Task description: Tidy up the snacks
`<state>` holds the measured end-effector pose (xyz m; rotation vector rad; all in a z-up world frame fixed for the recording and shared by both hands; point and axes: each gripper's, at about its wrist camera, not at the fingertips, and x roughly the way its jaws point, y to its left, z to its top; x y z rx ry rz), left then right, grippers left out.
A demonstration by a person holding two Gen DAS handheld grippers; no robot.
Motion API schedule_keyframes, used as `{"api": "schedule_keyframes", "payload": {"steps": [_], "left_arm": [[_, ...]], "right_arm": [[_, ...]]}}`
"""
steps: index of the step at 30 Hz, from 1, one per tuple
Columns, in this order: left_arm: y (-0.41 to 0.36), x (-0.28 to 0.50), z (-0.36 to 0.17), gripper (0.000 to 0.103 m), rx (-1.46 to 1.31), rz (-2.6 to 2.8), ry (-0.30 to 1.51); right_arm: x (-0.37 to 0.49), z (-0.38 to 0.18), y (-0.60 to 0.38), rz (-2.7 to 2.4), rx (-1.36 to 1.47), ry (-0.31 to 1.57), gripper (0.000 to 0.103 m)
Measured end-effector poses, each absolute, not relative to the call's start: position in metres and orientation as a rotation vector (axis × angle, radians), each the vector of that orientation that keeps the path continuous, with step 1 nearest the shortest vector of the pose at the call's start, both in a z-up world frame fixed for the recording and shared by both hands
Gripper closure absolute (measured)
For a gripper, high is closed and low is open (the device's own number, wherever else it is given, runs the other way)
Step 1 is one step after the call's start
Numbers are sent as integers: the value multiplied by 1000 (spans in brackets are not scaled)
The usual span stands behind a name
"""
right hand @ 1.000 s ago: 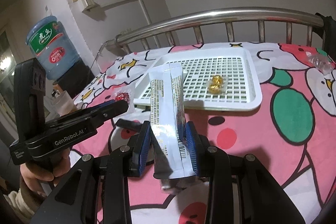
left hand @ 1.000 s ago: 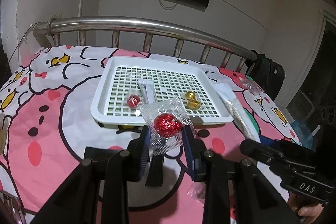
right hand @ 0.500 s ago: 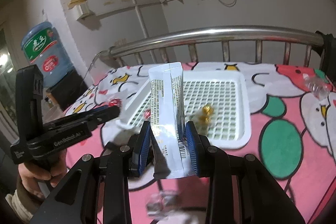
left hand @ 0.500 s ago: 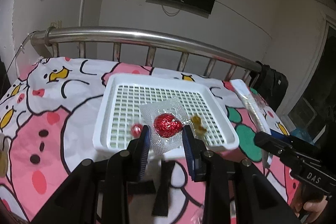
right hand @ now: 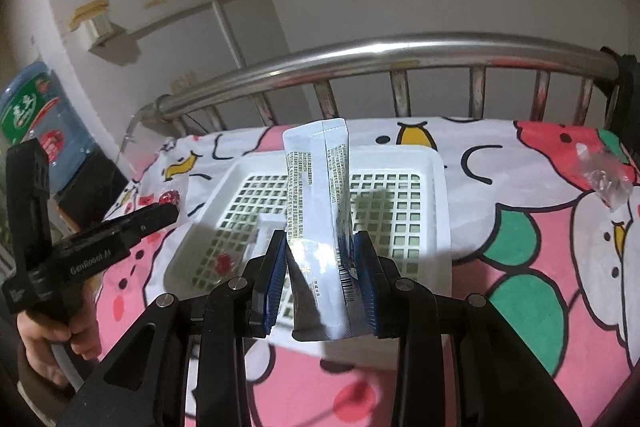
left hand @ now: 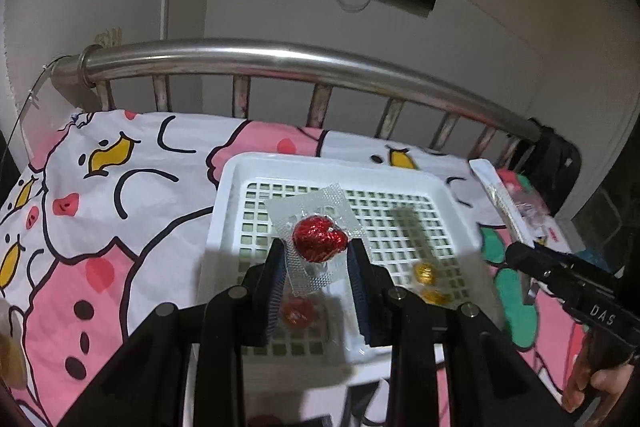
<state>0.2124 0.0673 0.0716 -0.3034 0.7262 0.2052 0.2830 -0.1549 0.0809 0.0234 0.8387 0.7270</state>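
Both claws hover over the white tray point(left hand: 224, 223): left gripper point(left hand: 318, 259) pinches a red foil candy point(left hand: 318, 238), right gripper point(right hand: 320, 259) clamps a white sachet point(right hand: 320, 211); gold candies point(left hand: 426, 273) lie inside

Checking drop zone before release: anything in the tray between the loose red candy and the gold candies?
Left wrist view: between the red candy and the gold candies only bare white tray grid shows, partly hidden by a left gripper finger.
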Motion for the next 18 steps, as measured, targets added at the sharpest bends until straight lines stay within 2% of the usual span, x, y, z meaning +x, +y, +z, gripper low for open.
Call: {"api": "schedule_keyframes", "payload": {"steps": [18], "left_arm": [[83, 266, 3, 70, -319, 246, 911]], "right_arm": [[335, 17, -132, 582, -73, 1020, 71]]}}
